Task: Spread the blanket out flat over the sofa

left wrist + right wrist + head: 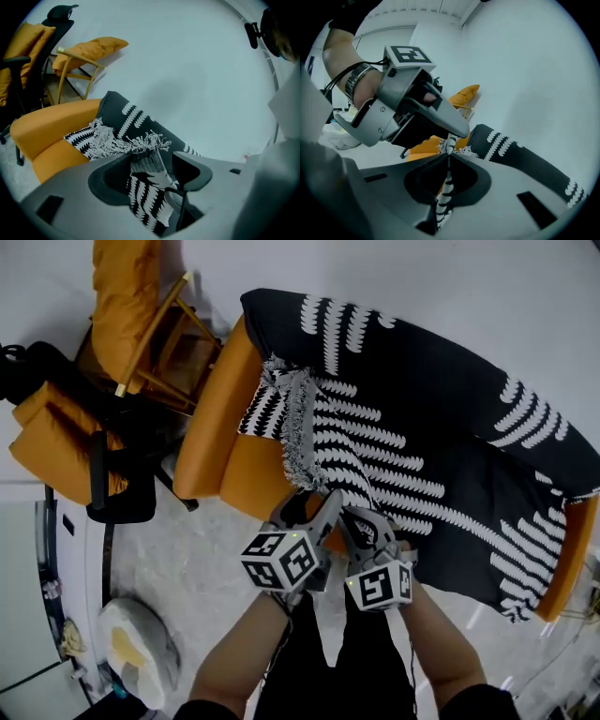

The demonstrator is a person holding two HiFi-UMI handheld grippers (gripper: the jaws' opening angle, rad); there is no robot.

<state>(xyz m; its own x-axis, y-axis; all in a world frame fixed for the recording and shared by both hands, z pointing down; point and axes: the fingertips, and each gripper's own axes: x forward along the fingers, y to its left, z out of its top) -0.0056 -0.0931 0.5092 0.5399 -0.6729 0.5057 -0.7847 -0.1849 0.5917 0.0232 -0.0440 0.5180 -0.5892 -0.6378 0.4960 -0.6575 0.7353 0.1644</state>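
Left gripper (314,512) stands at the front edge of the orange upholstered sofa (211,427) with its 2 jaws wide apart; a narrow strip of the black-and-white patterned blanket with a pale fringe (422,427) hangs loosely in the gap between them, with no pad seen pressing on it. Just beside it at the same front edge, the right gripper (364,526) has its jaws together, clamped on a thin fold of that blanket. The blanket covers most of the sofa's seat and back, while the sofa's left end lies bare. On the seat near that bare end, a fringed corner is bunched up and rumpled. Beyond the sofa's left end stand a wooden-framed chair (173,310) bearing an orange cushion (122,287) and a black office chair (117,488) with orange padding.
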